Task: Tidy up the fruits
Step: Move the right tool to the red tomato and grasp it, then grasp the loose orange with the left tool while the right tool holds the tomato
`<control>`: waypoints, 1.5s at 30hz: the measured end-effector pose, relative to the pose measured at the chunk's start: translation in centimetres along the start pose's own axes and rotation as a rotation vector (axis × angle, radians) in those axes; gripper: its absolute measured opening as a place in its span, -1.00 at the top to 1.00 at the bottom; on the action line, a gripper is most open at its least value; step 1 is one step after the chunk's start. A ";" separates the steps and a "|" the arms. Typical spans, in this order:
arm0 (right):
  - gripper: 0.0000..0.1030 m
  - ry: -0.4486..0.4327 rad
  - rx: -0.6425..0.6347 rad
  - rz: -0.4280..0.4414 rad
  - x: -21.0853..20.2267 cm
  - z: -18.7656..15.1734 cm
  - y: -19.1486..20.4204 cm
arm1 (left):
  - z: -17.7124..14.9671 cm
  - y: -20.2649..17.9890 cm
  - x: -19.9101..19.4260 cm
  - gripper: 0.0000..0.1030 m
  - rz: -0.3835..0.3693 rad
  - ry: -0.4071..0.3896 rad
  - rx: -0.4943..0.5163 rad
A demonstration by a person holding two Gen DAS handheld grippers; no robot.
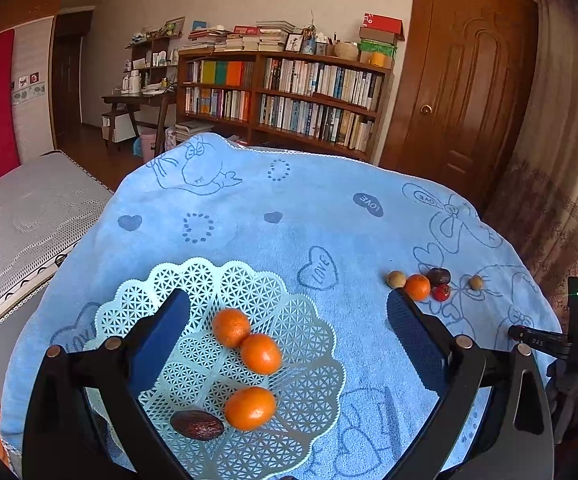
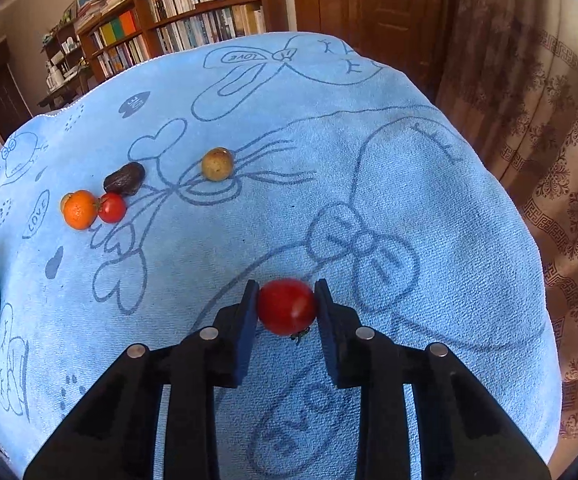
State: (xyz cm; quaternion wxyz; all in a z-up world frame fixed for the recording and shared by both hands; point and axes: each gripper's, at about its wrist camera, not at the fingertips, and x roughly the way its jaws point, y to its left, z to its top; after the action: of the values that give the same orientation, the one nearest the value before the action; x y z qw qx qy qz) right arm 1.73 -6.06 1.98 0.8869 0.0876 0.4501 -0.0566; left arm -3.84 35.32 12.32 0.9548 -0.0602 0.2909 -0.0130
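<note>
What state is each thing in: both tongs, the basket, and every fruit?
Left tongs: open, empty, over the basket.
Right tongs: shut on the cherry tomato.
Lattice basket: on the blue towel, holding three tangerines and one dried date.
Loose tangerine: on the towel, touching a second cherry tomato.
Loose date: on the towel.
Two longans: on the towel.

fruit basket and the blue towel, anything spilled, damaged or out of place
Nothing is spilled or damaged. The basket sits flat, holding three oranges and a dark date. The loose cluster on the towel is simply unsorted, and the right gripper holds a red tomato.
</note>
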 end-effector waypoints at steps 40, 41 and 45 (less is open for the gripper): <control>0.44 -0.063 0.020 0.157 0.1 -0.3 1.7 | 0.0 -17.8 20.9 -0.20 -0.206 0.480 0.080; 0.44 -0.062 0.019 0.158 0.1 -0.3 1.7 | -0.1 -17.9 21.2 -0.20 -0.203 0.480 0.081; 0.44 -0.059 0.018 0.161 0.2 -0.4 1.7 | -0.2 -18.1 22.2 0.04 -0.178 0.477 0.088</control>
State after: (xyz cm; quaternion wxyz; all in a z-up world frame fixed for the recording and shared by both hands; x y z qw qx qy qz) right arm 1.82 -4.30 1.79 0.9005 0.1299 0.4148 0.0082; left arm 14.72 16.01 2.06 0.8559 -0.0392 0.5007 -0.1234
